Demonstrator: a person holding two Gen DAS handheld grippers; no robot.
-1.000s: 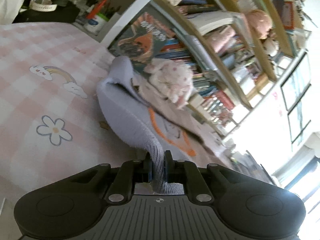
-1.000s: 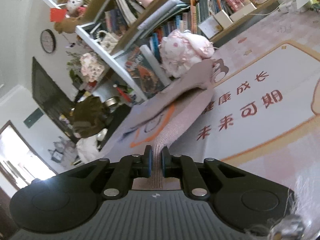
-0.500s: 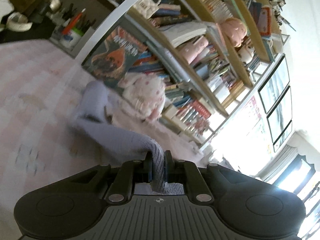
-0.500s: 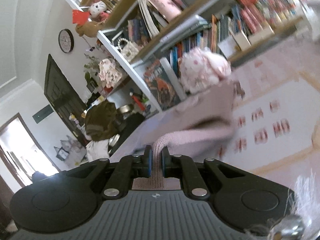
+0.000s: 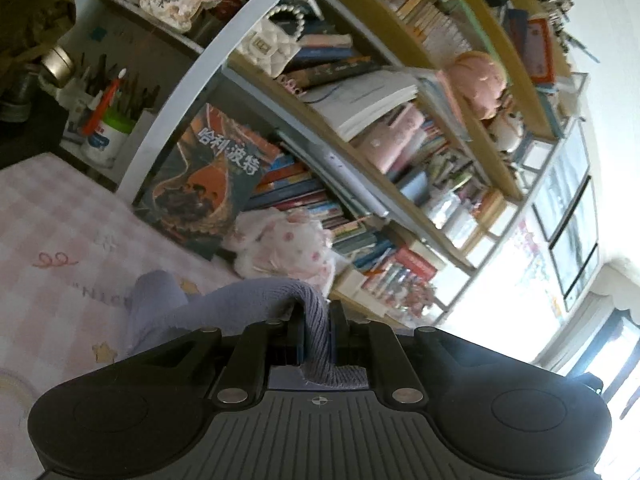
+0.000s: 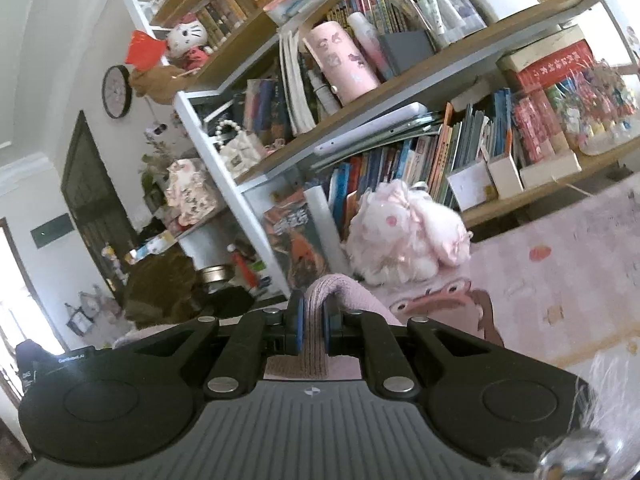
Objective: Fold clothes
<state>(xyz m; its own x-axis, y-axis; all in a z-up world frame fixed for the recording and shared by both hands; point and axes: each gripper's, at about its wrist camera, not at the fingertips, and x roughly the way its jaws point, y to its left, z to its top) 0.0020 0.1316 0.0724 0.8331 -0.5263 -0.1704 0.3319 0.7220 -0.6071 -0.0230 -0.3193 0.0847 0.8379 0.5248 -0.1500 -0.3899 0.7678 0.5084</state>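
A lilac knit garment (image 5: 224,308) hangs from my left gripper (image 5: 318,322), which is shut on its ribbed edge; the cloth drapes down and left toward the pink checked bed cover (image 5: 60,240). In the right wrist view the same garment (image 6: 344,294) looks pinkish, and my right gripper (image 6: 314,322) is shut on another part of its ribbed hem. Both grippers are lifted above the bed and point toward the bookshelf. Most of the garment is hidden below the gripper bodies.
A crowded bookshelf (image 5: 400,160) stands right behind the bed. A pink-and-white plush toy (image 6: 404,236) leans against its bottom row beside a large upright book (image 5: 208,188). A pen pot (image 5: 104,136) sits on a dark desk at left. A printed mat (image 6: 560,300) lies on the bed.
Both grippers rose with the garment and tilted up: the bed and mat dropped out of view, the shelves fill both views, and the garment now hangs bunched below.
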